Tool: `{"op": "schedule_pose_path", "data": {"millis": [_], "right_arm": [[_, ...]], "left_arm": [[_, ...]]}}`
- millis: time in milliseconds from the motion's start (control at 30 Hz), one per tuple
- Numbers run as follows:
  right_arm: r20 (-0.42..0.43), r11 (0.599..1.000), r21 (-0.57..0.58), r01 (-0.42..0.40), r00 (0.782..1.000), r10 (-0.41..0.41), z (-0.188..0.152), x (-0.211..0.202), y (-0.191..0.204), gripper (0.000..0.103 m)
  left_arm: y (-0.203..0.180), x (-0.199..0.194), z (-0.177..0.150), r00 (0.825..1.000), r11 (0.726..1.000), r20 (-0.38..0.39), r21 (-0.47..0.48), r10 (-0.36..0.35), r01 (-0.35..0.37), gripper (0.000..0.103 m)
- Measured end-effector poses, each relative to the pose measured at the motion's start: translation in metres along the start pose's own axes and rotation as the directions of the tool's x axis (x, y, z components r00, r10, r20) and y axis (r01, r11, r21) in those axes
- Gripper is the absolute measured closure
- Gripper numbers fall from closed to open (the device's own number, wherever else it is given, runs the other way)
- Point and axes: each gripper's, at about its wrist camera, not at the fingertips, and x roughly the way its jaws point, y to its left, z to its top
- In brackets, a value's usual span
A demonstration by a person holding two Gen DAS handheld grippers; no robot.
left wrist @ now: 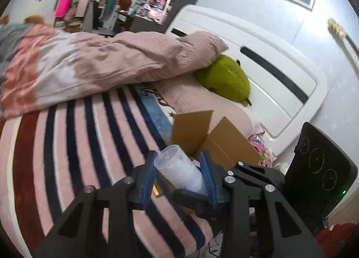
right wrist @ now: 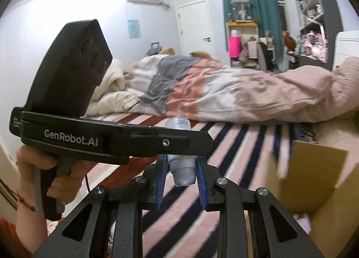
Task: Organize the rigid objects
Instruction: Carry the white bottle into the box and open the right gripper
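Left gripper [left wrist: 179, 168]: pinching a translucent bottle [left wrist: 179, 168].
Right gripper [right wrist: 180, 181]: spread, unclear whether touching bottle.
Cardboard box [left wrist: 215, 139]: one o'clock.

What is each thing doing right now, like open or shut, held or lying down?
left gripper: shut on the plastic bottle.
plastic bottle: held, tilted, above the bed.
right gripper: fingers either side of the bottle's end; grip unclear.
cardboard box: open, flaps up.
green plush toy: lying half under the quilt.
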Motion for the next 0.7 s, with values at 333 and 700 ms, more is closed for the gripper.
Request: {"op": "schedule_pose_path", "data": {"millis": [333, 700], "right_arm": [[-0.042, 0.984, 0.086, 0.154, 0.988, -0.151, -0.016, -0.042, -0.081, 0.083], [-0.219, 0.957, 0.124, 0.262, 0.948, -0.232, -0.028, -0.028, -0.112, 0.058]], "left_arm": [[-0.057, 0.100, 0.026, 0.982, 0.995, -0.181, 0.073, -0.051, 0.065, 0.067], [-0.064, 0.119, 0.022, 0.970, 0.992, -0.239, 0.127, 0.053, -0.023, 0.034]]}}
